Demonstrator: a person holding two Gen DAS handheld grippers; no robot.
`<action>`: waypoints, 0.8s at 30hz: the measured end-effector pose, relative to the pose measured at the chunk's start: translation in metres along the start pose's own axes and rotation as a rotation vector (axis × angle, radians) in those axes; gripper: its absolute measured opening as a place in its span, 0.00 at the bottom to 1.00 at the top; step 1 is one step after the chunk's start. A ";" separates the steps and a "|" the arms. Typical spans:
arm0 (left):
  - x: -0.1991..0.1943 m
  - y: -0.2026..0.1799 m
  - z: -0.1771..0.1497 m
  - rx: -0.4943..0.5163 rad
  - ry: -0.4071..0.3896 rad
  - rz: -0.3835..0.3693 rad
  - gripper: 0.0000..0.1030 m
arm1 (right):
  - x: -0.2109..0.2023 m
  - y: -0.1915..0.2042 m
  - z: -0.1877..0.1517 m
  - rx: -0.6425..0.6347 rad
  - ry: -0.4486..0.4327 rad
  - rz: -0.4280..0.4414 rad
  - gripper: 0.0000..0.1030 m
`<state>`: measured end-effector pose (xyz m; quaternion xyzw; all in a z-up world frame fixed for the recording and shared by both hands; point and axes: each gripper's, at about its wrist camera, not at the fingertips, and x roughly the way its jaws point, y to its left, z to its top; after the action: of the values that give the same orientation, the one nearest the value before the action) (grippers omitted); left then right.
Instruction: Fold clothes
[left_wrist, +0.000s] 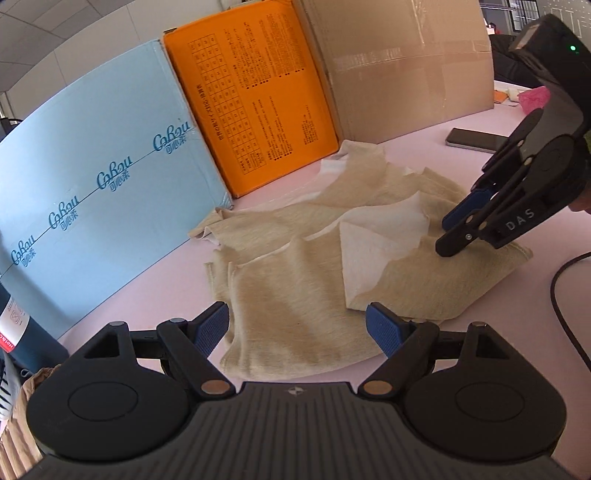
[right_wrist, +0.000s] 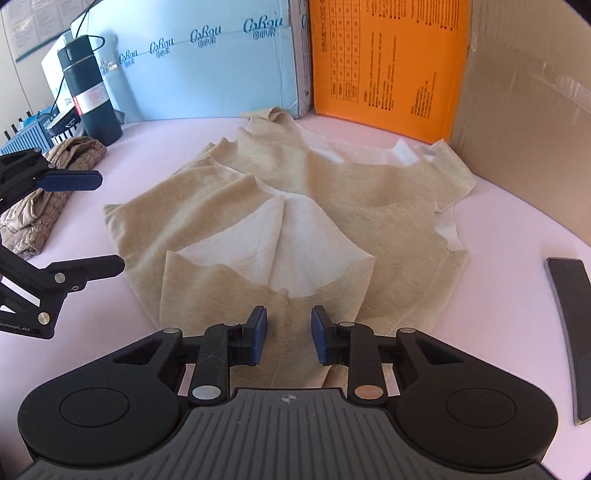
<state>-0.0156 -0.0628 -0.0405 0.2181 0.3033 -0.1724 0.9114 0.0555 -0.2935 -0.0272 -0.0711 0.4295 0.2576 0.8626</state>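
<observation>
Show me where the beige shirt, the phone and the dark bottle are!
Beige shirt (right_wrist: 388, 229): right wrist view, on its outer beige cloth, right of the white lining.
Phone (right_wrist: 570, 332): right wrist view, middle of its dark screen.
Dark bottle (right_wrist: 94, 99): right wrist view, on its body by the label.

An office or lab corner set up for recording: a pale pink tabletop (right_wrist: 517, 221) is fenced by upended cartons, a light blue tissue box (left_wrist: 92, 184), an orange printed box (left_wrist: 255, 103) and plain brown cardboard (left_wrist: 406, 66). Papers are pinned to the wall (right_wrist: 26, 26), a suspended tile ceiling (left_wrist: 55, 29) shows above, and a dark phone (right_wrist: 570, 332) and insulated bottle (right_wrist: 90, 92) sit on the table.
</observation>
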 end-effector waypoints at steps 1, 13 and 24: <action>0.006 -0.002 0.001 0.011 0.024 -0.015 0.77 | 0.001 0.002 0.000 -0.023 0.002 -0.001 0.24; 0.036 0.003 -0.005 -0.052 0.177 -0.099 0.86 | -0.045 -0.022 0.019 -0.075 -0.062 0.013 0.03; 0.035 0.007 -0.006 -0.062 0.196 -0.106 0.89 | -0.079 -0.074 0.016 0.007 -0.046 -0.101 0.03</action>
<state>0.0108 -0.0603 -0.0649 0.1891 0.4074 -0.1888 0.8733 0.0649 -0.3813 0.0370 -0.0837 0.4065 0.2137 0.8843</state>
